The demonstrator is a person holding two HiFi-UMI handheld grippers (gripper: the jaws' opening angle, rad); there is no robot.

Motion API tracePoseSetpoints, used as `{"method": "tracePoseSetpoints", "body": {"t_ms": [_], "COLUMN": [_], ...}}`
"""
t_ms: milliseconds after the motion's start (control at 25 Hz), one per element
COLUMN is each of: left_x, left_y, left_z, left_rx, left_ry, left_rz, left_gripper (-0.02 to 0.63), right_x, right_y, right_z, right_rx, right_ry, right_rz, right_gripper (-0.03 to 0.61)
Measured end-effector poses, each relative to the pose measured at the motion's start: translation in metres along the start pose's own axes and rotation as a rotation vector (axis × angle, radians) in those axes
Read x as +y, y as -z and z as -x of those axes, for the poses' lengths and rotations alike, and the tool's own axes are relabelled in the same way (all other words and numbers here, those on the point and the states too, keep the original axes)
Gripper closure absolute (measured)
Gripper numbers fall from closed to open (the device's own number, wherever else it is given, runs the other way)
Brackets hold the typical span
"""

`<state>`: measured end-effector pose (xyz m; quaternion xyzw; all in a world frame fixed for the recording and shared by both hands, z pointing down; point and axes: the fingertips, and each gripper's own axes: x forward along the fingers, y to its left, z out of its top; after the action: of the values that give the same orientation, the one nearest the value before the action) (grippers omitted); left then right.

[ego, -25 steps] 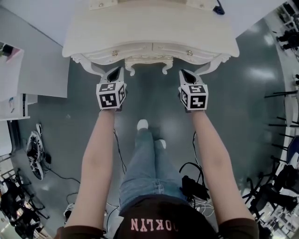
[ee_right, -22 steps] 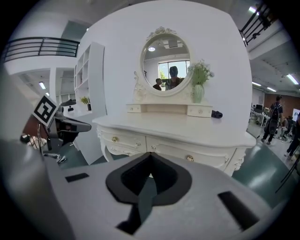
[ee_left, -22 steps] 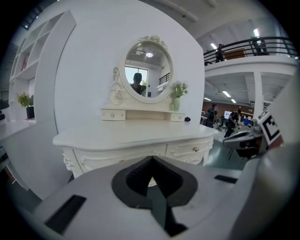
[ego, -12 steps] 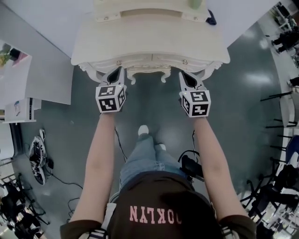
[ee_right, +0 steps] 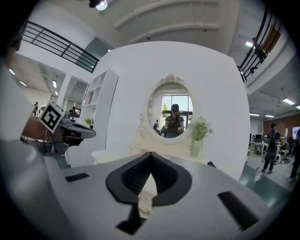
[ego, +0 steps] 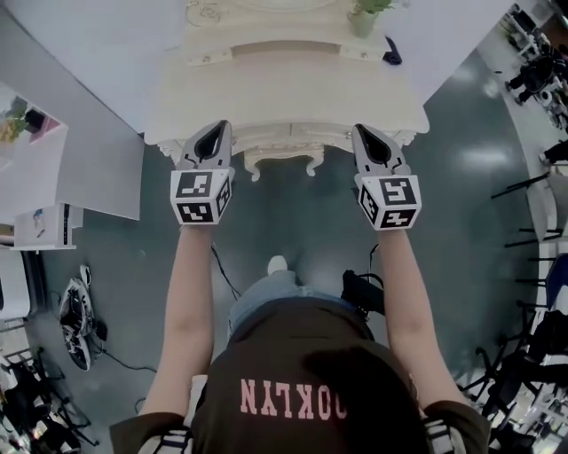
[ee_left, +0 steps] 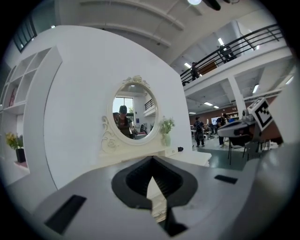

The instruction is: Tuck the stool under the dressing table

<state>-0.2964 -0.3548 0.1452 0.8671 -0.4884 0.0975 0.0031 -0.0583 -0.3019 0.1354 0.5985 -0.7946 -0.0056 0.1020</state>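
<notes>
The cream dressing table (ego: 284,89) stands against the white wall, with its oval mirror (ee_left: 135,110) and a vase of greenery (ego: 362,19) on top. No stool shows in any view; the tabletop hides the space beneath it. My left gripper (ego: 217,126) hovers at the table's front left corner, shut and empty. My right gripper (ego: 359,129) hovers at the front right corner, shut too, with nothing in it. Both point almost level at the mirror (ee_right: 174,115), jaws pressed together in the left gripper view (ee_left: 151,159) and the right gripper view (ee_right: 150,153).
A white shelf unit (ego: 35,177) stands to the left of the table. Cables and gear (ego: 75,306) lie on the dark floor at lower left. Black stands and chairs (ego: 532,266) crowd the right side. A small dark object (ego: 390,55) lies on the tabletop's right end.
Both grippers have risen from in front of the table's carved apron to tabletop height, staying shut. The table now sits farther up the head view.
</notes>
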Motion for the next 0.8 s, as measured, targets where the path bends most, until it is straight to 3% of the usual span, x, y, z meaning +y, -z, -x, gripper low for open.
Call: {"method": "tracePoseSetpoints", "body": {"t_ms": [240, 480, 800], "left_x": [0.01, 0.011, -0.001], "left_y": [-0.034, -0.066, -0.095], "left_z": [0.008, 0.012, 0.014], "left_rx": [-0.051, -0.094, -0.147], "left_ry": [-0.026, -0.057, -0.106], "left_rz": [-0.013, -0.036, -0.014], "left_gripper": [0.609, 0.609, 0.609], "right_x": [0.005, 0.006, -0.02], "right_y": [-0.031, -0.063, -0.076], "right_z": [-0.002, 0.001, 0.006], "right_rx": [-0.066, -0.111, -0.116], "right_ry": [-0.003, -0.036, -0.033], "right_rz": [-0.02, 0.025, 0.001], "right_gripper": [0.58, 0.58, 0.58]}}
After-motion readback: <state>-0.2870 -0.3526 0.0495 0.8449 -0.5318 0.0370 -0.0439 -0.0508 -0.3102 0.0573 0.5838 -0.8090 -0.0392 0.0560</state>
